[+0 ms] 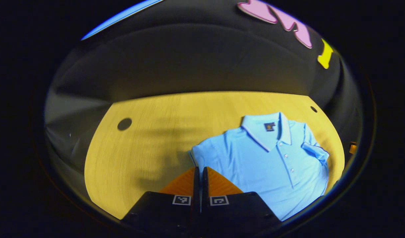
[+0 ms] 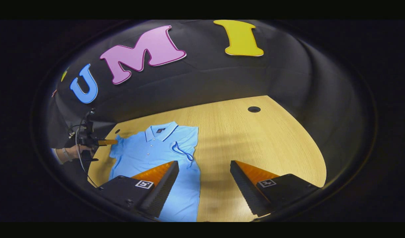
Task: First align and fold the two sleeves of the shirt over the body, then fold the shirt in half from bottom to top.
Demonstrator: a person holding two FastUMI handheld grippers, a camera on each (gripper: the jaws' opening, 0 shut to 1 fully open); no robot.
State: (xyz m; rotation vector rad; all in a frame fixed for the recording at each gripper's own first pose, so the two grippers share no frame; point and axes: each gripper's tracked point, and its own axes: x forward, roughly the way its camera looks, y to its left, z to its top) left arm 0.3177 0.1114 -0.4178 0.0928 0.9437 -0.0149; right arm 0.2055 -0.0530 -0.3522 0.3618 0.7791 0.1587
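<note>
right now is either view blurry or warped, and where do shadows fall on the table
Left gripper view: sharp, fisheye bowing the table edge, soft shadow streaks left of the shirt. Right gripper view: also sharp and bowed, faint shadow bands on the wood right of the shirt.

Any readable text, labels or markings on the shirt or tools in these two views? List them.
Neck label inside the shirt collar: too small to read.
Square coded markers on the left tool and on the right tool: patterns, no words.
Table: no text.
</note>
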